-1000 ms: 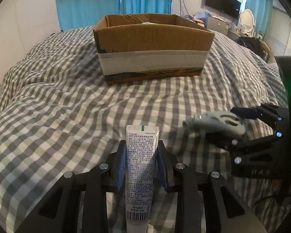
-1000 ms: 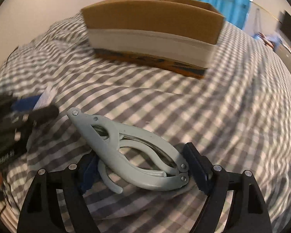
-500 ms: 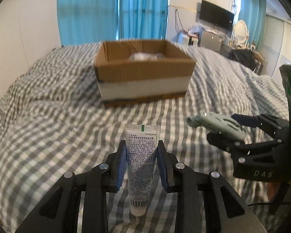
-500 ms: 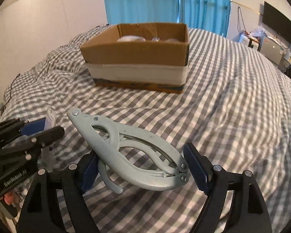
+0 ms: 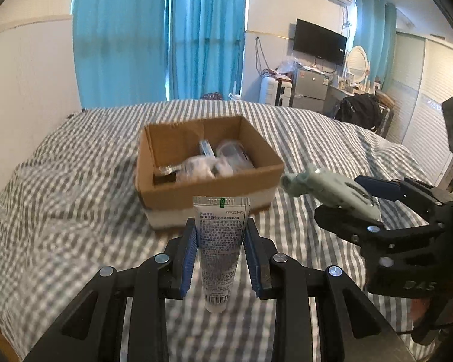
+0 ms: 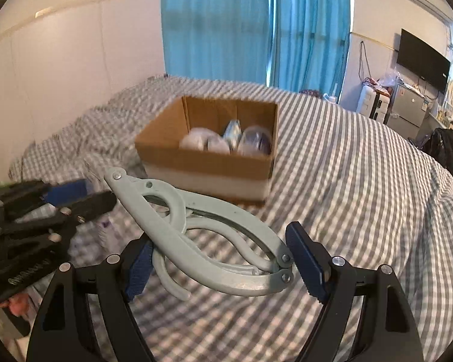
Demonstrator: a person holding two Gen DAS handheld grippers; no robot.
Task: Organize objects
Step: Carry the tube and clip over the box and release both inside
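My left gripper (image 5: 221, 252) is shut on a white tube with printed text (image 5: 220, 241), held upright above the bed. My right gripper (image 6: 223, 264) is shut on a folded pale grey-green plastic hanger (image 6: 202, 232); it also shows at the right of the left wrist view (image 5: 332, 191). An open cardboard box (image 5: 208, 187) with a white band sits on the checked bedspread ahead of both grippers and holds several wrapped items (image 6: 226, 141). The left gripper shows at the left of the right wrist view (image 6: 45, 208).
The grey-and-white checked bed (image 5: 60, 211) fills the foreground. Blue curtains (image 5: 166, 36) hang behind it. A TV (image 5: 318, 42), a small fridge (image 5: 308, 87), a mirror and a black bag (image 5: 359, 111) stand at the far right.
Both grippers have risen with their objects held. The view now looks down into the box, whose contents show.
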